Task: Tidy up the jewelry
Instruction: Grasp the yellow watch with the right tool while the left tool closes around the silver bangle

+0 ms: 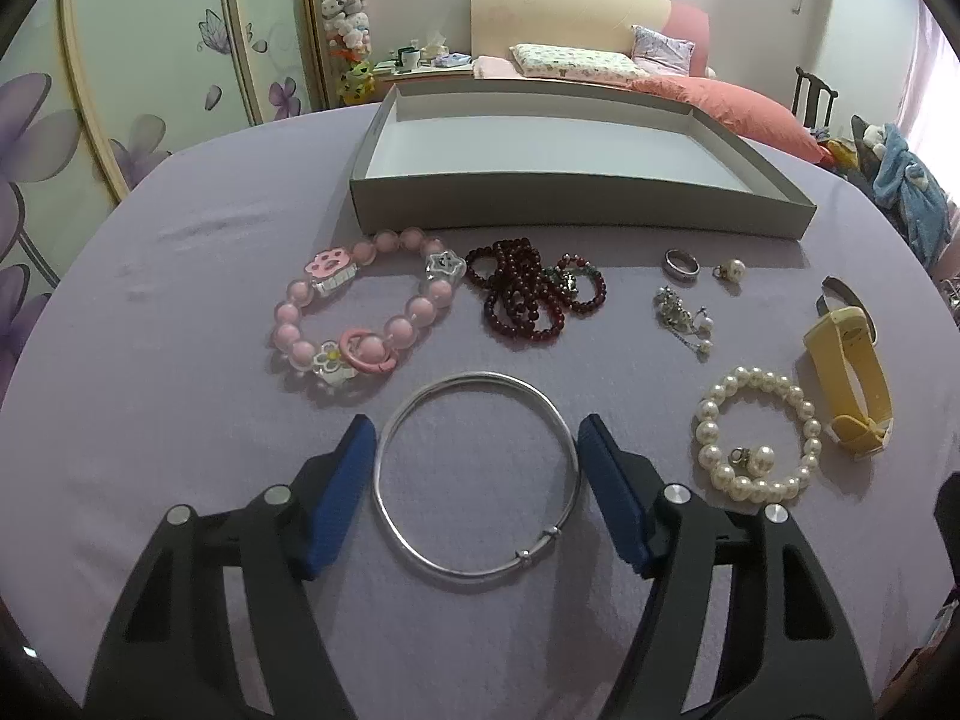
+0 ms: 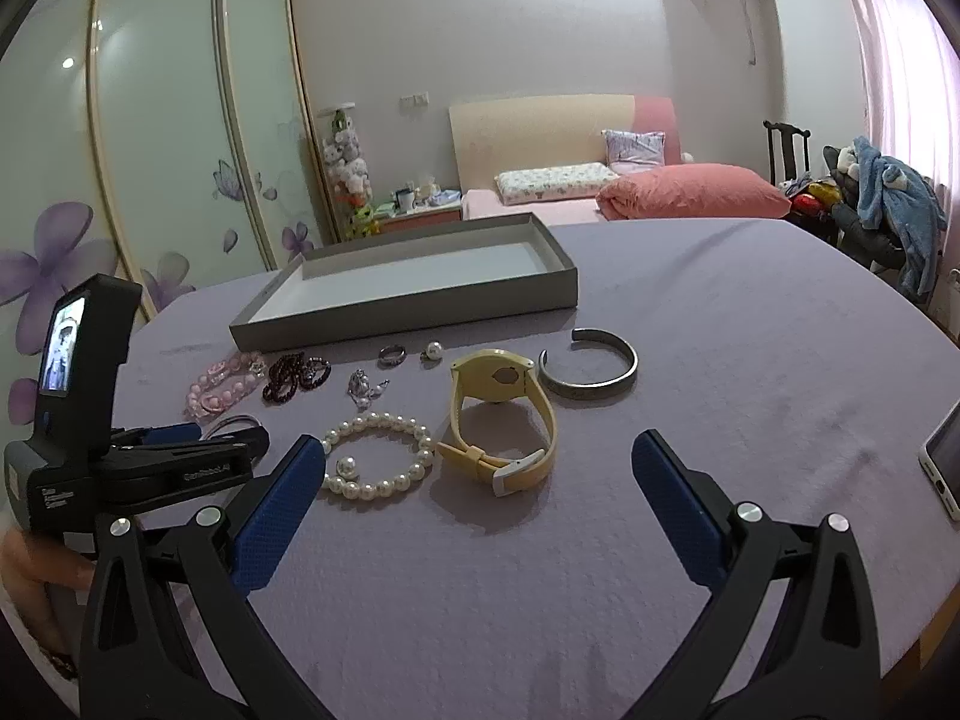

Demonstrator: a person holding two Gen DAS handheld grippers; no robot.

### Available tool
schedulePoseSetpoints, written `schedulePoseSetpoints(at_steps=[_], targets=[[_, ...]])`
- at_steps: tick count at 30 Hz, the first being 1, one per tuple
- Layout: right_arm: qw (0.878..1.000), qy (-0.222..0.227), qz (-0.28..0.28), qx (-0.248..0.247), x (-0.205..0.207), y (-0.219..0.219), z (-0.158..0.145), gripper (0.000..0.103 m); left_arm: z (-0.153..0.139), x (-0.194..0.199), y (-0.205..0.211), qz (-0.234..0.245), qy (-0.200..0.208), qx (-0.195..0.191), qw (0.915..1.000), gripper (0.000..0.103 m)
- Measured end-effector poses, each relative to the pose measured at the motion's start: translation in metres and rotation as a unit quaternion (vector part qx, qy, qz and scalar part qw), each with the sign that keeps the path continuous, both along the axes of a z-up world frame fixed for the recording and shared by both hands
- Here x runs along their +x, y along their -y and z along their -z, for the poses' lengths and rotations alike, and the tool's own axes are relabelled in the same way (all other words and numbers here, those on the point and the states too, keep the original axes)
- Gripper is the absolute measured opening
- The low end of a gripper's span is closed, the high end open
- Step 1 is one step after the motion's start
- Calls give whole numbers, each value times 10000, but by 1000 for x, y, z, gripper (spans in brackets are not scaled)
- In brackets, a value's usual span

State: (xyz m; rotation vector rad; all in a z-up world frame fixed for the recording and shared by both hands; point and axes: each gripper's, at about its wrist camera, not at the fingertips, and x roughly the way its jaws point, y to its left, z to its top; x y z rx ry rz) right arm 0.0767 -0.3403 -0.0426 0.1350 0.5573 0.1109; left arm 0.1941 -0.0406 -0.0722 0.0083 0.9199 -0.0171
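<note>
A thin silver bangle (image 1: 477,573) lies flat on the lilac cloth between the open blue fingers of my left gripper (image 1: 477,438), one finger on each side. Beyond it lie a pink bead bracelet (image 1: 288,309), a dark red bead string (image 1: 522,294), a silver ring (image 1: 681,266), earrings (image 1: 684,315), a pearl bracelet (image 1: 708,432) and a yellow watch (image 1: 849,372). The empty grey box tray (image 1: 576,210) stands behind them. My right gripper (image 2: 477,468) is open and empty, above the cloth just short of the yellow watch (image 2: 501,414) and pearl bracelet (image 2: 384,456).
A silver cuff bangle (image 2: 588,366) lies right of the watch. A phone (image 2: 945,462) rests at the table's right edge. The left gripper's body (image 2: 90,450) shows at the left of the right wrist view. A bed and wardrobe stand behind the table.
</note>
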Motion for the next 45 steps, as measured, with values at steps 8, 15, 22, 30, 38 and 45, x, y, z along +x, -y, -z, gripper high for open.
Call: schedulePoseSetpoints(at_steps=[8,15,22,30,38,45], targets=[[9987,-483,-140,-113,25,-7,4,85,-6,-4,-30,-180,115,-333,9992,68],[9940,-1046,-17,-309,53,-8,15,79,-20,-11,-55,-391,347,-403,9978,68],[9880,-1462,130,-471,72,-9,24,69,-23,-13,-61,-358,405,-456,9975,68],[9843,-1739,71,-288,82,-7,27,59,-25,-17,-60,-311,439,-460,9975,68],[9841,-1771,-55,-100,78,-4,26,39,-30,-24,-58,-299,511,-461,9972,68],[9861,-1657,-143,-9,63,-1,20,38,-40,-35,-59,-305,639,-497,9963,68]])
